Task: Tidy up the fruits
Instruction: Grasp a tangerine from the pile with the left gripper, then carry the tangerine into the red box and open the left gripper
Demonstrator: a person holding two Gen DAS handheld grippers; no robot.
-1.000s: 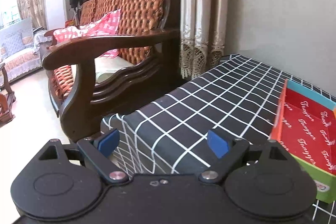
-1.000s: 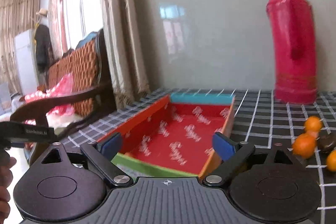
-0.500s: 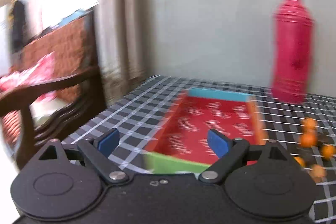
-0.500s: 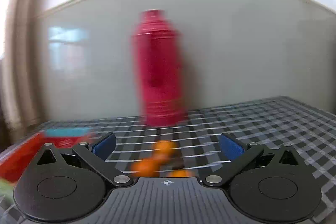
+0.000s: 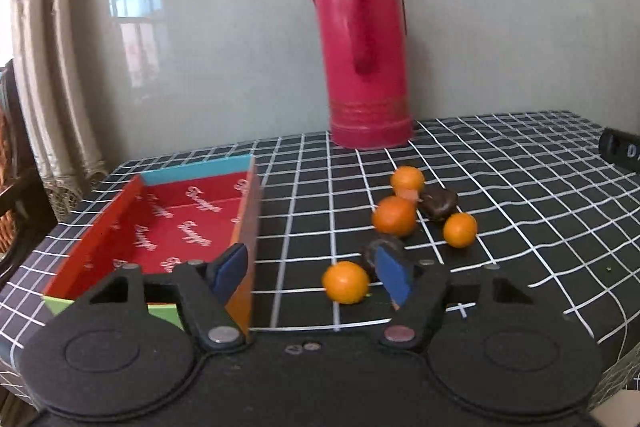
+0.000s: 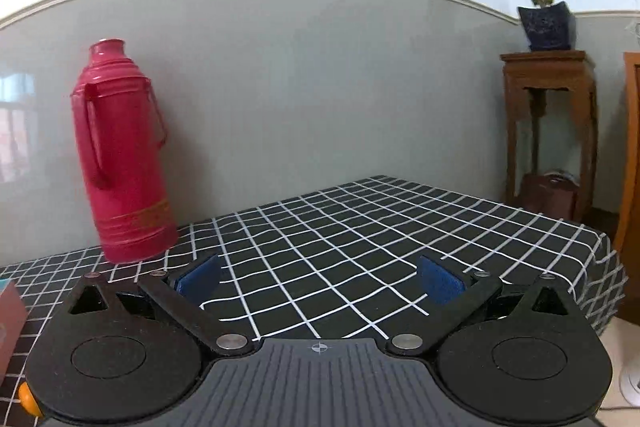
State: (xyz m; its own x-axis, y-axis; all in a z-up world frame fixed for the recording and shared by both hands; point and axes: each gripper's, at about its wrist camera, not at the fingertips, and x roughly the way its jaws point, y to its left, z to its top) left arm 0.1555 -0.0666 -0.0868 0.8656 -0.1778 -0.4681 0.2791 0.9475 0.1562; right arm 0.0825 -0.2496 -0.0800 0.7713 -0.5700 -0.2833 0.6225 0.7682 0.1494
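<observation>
Oranges [image 5: 346, 283] now lie loose on the checked cloth just ahead of the left claw [image 5: 312, 275], whose empty jaws are closing; it has swung round from the sofa. Red box [image 5: 168, 223] sits left of it, ready. Right claw [image 6: 318, 281] gapes wide, empty.

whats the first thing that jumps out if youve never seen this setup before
The tall pink-red thermos flask standing against the grey wall at the back of the checked tablecloth grabs the eye first. Next come the small oranges scattered with a couple of dark fruits in front of it, and the empty red tray to their left. The left gripper is closing just short of the nearest orange, nothing between its jaws.
</observation>
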